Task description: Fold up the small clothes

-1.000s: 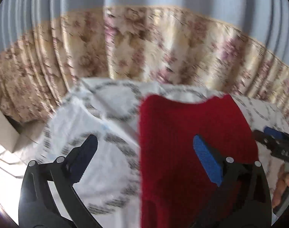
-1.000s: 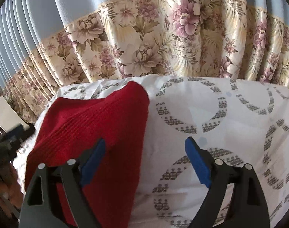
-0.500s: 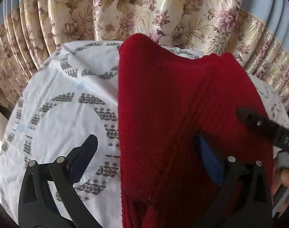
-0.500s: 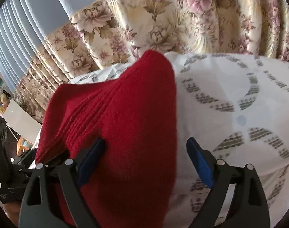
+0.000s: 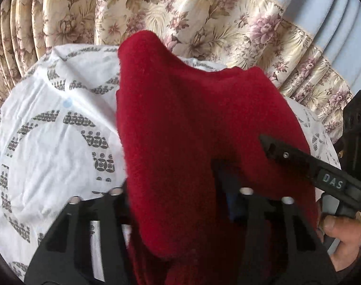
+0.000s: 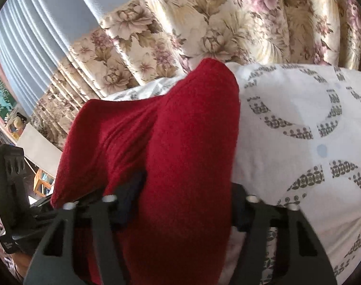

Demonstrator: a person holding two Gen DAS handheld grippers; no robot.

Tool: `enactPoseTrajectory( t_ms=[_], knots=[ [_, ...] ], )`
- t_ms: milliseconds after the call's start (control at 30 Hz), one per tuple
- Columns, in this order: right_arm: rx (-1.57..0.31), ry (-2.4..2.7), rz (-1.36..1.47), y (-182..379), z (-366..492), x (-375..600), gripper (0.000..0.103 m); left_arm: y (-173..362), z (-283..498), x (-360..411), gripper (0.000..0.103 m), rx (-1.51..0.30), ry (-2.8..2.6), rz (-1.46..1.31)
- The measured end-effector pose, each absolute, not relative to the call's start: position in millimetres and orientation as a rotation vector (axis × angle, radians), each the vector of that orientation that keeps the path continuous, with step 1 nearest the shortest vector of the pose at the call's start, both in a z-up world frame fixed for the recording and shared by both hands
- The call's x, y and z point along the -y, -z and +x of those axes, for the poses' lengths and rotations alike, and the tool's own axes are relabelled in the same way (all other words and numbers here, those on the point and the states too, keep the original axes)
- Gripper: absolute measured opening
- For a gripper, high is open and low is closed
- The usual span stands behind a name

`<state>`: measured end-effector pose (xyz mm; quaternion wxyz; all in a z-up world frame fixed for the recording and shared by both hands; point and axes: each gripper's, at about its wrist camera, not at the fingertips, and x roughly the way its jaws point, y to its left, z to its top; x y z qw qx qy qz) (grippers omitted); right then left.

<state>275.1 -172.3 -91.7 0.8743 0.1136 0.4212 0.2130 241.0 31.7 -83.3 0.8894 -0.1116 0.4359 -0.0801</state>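
Red knit garment (image 5: 199, 128) lies on a white sheet w/ grey ring print (image 5: 49, 123), its near edge bunched up betw. both claws. Left claw (image 5: 178, 194): jaws closing, red fabric betw. them, pads pressing the fold on both sides. Right claw (image 6: 187, 201): jaws closing likewise, a thick fold of the same garment pinched betw. the pads. Right claw's body shows at right in left view, held by a hand (image 5: 341, 235). Floral curtain (image 6: 227, 23) hangs behind.

The left tongs (image 5: 175, 190) point down and their jaws are closing on red cloth. The right tongs (image 6: 185, 201) do the same. A hand (image 5: 341, 235) holds the right tongs' handle.
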Motion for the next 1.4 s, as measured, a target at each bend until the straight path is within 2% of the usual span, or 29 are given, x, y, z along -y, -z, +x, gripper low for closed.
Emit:
enactPoseTrajectory(
  t_ms=[67,133,367,567,733,933,1000,1100,1133,1167,1233,1267,1400],
  knots=[
    [-0.871,-0.462,0.226,86,274,171,0.045,77,240,-31,0.034,-0.894,0.151,-0.241],
    [-0.863,-0.478,0.223,81,274,172,0.043,71,240,-30,0.032,-0.889,0.144,-0.232],
    [-0.788,-0.539,0.189,28,269,192,0.042,23,231,-5,0.030,-0.815,0.165,-0.204],
    [-0.730,-0.493,0.135,-30,275,263,0.043,-11,254,68,0.031,-0.773,0.232,-0.193],
    [-0.745,-0.412,0.090,-39,298,340,0.043,5,289,165,0.032,-0.796,0.256,-0.157],
    [-0.821,-0.326,0.054,12,340,431,0.043,58,334,254,0.032,-0.893,0.308,-0.117],
    [-0.879,-0.281,0.036,43,354,449,0.045,78,342,277,0.040,-0.884,0.275,-0.064],
    [-0.870,-0.243,0.055,64,355,462,0.057,80,339,284,0.064,-0.831,0.222,-0.005],
    [-0.863,-0.234,0.062,64,354,464,0.062,80,340,281,0.084,-0.826,0.198,0.002],
    [-0.851,-0.212,0.056,65,352,466,0.065,80,341,273,0.092,-0.820,0.169,0.007],
    [-0.820,-0.145,0.006,63,345,460,0.082,80,343,261,0.096,-0.830,0.168,-0.015],
    [-0.815,-0.118,-0.004,61,343,457,0.084,78,342,256,0.100,-0.828,0.160,-0.016],
    [-0.804,-0.013,-0.022,42,325,448,0.086,71,332,239,0.100,-0.810,0.140,0.023]
  ],
)
